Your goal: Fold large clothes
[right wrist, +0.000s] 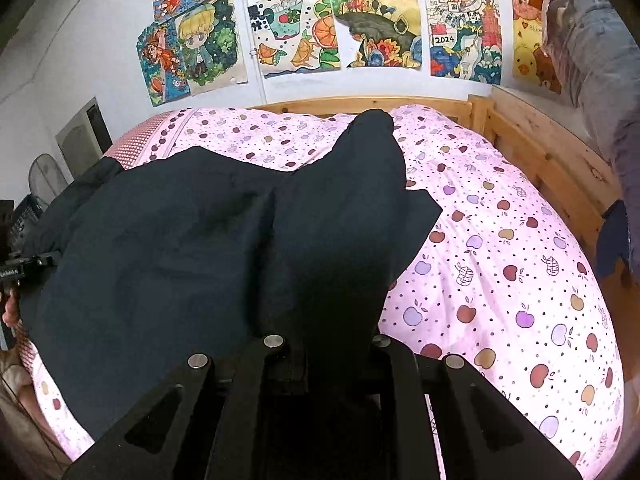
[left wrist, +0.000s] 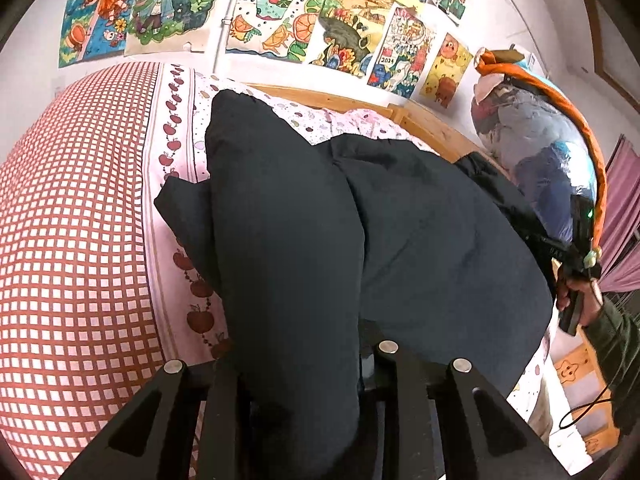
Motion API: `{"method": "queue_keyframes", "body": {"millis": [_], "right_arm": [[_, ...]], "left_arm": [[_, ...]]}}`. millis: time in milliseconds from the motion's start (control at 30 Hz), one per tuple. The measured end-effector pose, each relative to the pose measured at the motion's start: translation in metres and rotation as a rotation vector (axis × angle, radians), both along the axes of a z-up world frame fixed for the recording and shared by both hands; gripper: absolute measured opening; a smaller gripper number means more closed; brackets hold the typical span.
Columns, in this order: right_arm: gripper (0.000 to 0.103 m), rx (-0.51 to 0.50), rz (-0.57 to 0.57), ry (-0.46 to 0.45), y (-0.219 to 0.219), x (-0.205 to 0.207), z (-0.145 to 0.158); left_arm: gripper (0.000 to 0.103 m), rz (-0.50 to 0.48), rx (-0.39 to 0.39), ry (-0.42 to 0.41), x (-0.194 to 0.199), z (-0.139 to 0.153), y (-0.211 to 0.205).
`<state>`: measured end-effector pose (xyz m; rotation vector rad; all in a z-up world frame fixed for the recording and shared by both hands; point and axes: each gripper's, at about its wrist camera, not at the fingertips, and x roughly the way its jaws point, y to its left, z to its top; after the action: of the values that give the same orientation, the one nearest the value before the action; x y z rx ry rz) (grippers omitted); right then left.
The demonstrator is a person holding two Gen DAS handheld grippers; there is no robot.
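Observation:
A large dark navy garment lies spread on the bed; it also shows in the right wrist view. My left gripper is shut on one sleeve or edge of it, and the cloth drapes over the fingers and hides the tips. My right gripper is shut on another part of the garment, which rises in a fold away from me. The right gripper's body and the hand holding it show at the right edge of the left wrist view.
The bed has a pink apple-print cover and a red checked section. A wooden bed frame runs along the far and right sides. Drawings hang on the wall. A bag of clothes stands at the right.

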<state>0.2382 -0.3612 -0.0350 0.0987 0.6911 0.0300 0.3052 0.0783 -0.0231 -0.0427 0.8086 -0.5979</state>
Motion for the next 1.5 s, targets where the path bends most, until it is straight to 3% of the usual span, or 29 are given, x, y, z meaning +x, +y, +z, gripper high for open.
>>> {"method": "queue_keyframes", "body": {"millis": [233, 400, 533, 667, 800, 1000, 1200, 1500], "right_arm": [[0.024, -0.047, -0.052, -0.021, 0.006, -0.009, -0.006], [0.064, -0.044, -0.075, -0.023, 0.003, -0.015, -0.003], [0.074, -0.040, -0.124, -0.040, 0.001, -0.022, -0.005], [0.080, -0.059, -0.172, -0.071, 0.002, -0.032, -0.003], [0.091, -0.099, -0.197, -0.142, 0.006, -0.048, 0.010], [0.100, -0.121, -0.203, -0.262, 0.018, -0.070, 0.043], [0.101, -0.104, -0.190, -0.355, 0.035, -0.091, 0.064], [0.101, -0.132, -0.183, -0.480, 0.069, -0.136, 0.089]], "left_arm": [[0.042, 0.035, 0.023, -0.032, -0.001, -0.008, 0.006], [0.063, 0.118, 0.040, -0.019, -0.001, -0.008, 0.014], [0.084, 0.192, 0.029, -0.027, -0.005, -0.003, 0.020], [0.097, 0.319, 0.010, -0.128, -0.023, 0.010, 0.026], [0.100, 0.357, 0.032, -0.212, -0.041, 0.023, 0.019], [0.103, 0.385, 0.075, -0.330, -0.067, 0.046, 0.006], [0.103, 0.400, 0.084, -0.490, -0.100, 0.070, -0.011], [0.103, 0.399, 0.056, -0.525, -0.148, 0.086, -0.024]]}}
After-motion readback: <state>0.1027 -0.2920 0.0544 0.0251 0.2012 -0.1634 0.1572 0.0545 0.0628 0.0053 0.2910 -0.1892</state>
